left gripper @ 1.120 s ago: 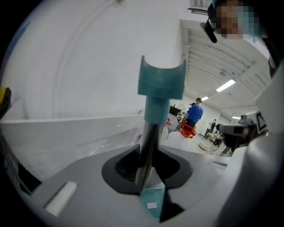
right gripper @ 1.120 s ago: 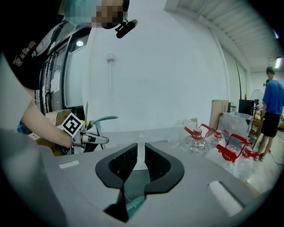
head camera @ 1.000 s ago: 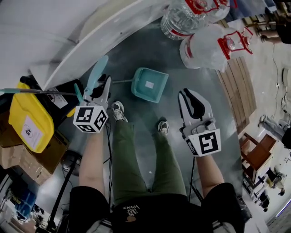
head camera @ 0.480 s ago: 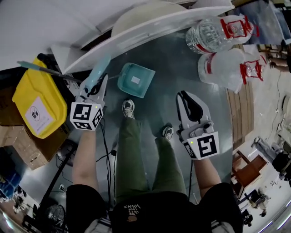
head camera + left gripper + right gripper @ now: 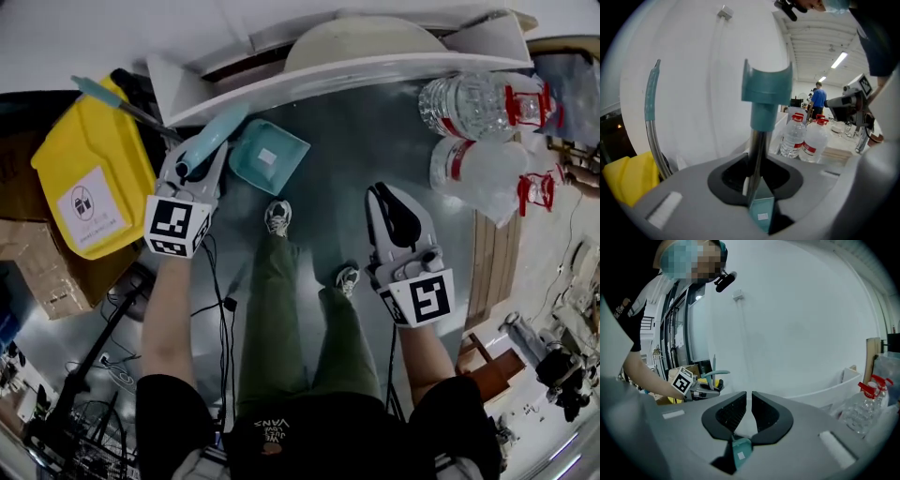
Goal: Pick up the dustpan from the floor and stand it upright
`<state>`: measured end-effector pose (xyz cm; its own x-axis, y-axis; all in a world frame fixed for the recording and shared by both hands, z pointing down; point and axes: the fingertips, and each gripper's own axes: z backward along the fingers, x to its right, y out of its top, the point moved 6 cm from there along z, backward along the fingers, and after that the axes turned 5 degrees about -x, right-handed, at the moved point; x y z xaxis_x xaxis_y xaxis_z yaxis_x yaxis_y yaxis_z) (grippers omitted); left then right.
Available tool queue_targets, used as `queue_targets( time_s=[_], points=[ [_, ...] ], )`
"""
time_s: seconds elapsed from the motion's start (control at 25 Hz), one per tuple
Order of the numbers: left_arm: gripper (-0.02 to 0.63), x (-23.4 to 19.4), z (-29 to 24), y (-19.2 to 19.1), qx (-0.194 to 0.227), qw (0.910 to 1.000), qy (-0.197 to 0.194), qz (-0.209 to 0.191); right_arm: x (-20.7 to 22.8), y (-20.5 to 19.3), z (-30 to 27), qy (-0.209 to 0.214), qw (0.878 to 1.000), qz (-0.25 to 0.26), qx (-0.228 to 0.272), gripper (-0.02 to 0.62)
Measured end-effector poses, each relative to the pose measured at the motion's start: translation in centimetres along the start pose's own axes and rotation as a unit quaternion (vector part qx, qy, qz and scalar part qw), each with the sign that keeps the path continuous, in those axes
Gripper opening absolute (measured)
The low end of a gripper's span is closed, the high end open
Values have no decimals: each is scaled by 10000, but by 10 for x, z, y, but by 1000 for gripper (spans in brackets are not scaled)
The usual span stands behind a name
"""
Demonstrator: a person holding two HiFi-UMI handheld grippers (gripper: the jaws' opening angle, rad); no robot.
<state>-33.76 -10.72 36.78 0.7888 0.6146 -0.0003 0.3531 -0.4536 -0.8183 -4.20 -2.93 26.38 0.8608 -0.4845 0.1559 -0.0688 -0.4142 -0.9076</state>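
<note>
A teal dustpan (image 5: 267, 155) hangs just above the grey floor, its pan tilted. Its metal pole runs up to a teal grip (image 5: 211, 139). My left gripper (image 5: 194, 159) is shut on that pole, close to the yellow bin. In the left gripper view the pole (image 5: 757, 150) stands upright between the jaws of the left gripper (image 5: 757, 176), with the grip (image 5: 766, 91) above and the pan (image 5: 761, 215) below. My right gripper (image 5: 392, 199) hovers to the right of the person's legs with its jaws together and nothing in them. In its own view the right gripper (image 5: 749, 404) faces a white wall.
A yellow bin (image 5: 84, 187) with a teal-handled tool (image 5: 112, 98) leaning on it stands at the left, above cardboard boxes (image 5: 37, 272). Large water bottles (image 5: 478, 103) lie at the upper right. A white curved ledge (image 5: 347, 66) borders the floor. The person's shoes (image 5: 277, 217) are near the pan.
The left gripper has carried the dustpan leftward, toward the yellow bin. The right gripper has travelled along with it. The bottles have slid to the right of the head view.
</note>
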Motion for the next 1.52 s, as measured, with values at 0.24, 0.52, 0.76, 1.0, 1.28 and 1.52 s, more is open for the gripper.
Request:
queue_targets(
  time_s=[0.24,0.52,0.76,1.0,1.28,1.52],
  points=[
    [129,-10,-2,8,59,9992,-170,-370,-8,3,-16,129,9999,56,-46,38],
    [132,-17,-8,11,24,9986,-145,-508,-9,0,-17,135,9999,-12,-74,38],
    [132,-11,-12,10,-172,9991,31,-393,-8,6,-5,70,9999,-102,-10,39],
    [207,2,-8,8,-467,9987,111,-154,-10,18,19,65,9998,-140,103,39],
    [252,27,21,17,-581,9977,338,-68,-6,48,67,-23,9992,-184,345,40],
    [252,56,68,48,-273,9974,605,266,-6,76,115,-50,9980,-155,614,40]
  ],
)
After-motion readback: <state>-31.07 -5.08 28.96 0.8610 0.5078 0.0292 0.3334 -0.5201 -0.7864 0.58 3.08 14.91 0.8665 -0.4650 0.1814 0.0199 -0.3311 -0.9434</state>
